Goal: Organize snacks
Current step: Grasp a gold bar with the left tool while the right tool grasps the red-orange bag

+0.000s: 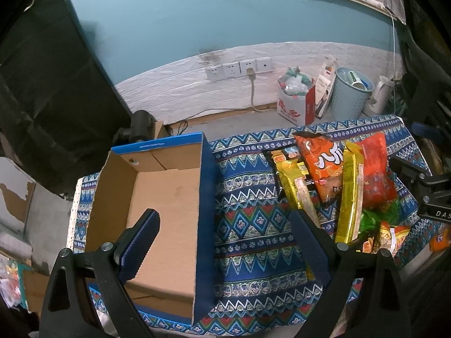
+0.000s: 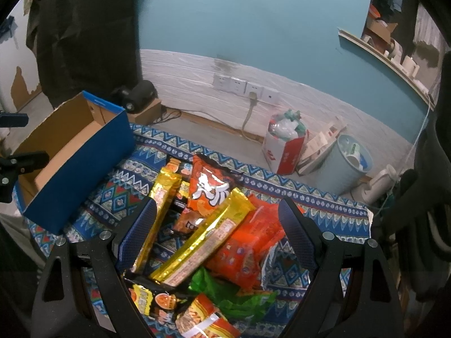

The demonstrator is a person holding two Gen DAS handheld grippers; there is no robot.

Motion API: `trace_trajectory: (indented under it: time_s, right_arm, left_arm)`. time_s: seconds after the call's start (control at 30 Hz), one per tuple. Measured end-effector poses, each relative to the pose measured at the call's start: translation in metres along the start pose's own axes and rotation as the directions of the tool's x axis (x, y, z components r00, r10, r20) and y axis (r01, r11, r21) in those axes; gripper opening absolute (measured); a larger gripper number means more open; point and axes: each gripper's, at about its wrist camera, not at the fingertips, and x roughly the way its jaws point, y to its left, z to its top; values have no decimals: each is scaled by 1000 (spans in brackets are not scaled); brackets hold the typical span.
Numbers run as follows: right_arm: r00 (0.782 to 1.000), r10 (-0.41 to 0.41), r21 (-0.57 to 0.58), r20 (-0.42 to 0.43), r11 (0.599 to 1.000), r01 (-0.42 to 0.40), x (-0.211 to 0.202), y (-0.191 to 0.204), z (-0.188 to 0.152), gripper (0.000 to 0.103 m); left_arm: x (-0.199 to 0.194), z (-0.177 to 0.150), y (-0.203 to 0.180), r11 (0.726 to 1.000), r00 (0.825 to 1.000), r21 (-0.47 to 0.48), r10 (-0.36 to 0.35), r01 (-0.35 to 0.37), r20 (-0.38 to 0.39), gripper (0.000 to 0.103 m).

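One cardboard box (image 1: 166,197) on the left; two gold packets (image 2: 210,235) in the snack pile, one orange bag (image 2: 210,190), one red-orange pack (image 2: 251,242), one green wrapper (image 2: 225,290); two grippers; four wall sockets (image 1: 239,67) far, one bin (image 1: 351,93), one red-and-white bag (image 1: 296,107)

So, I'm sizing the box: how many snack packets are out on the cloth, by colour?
gold packets: 2
black packets: 2
orange or red packets: 3
green packet: 1
Total: 8
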Motion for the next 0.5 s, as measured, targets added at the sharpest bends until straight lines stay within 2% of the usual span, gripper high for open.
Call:
trace_trajectory:
  time_s: [0.13,0.27,0.5]
  right_arm:
    - [998,-38,25,-48,999,39,10,-12,-5,86]
    - [992,-66,57,-105,996,72,26,-27,-14,86]
    - [980,-61,119,-187,989,84,48,-52,-28,86]
  left_arm:
    - [11,1,-7,1000,999,5,-22,22,-33,95]
    - [25,1,-22,999,998,43,-9,11,-62,95]
    - [59,3,-38,998,988,40,-41,48,-148,95]
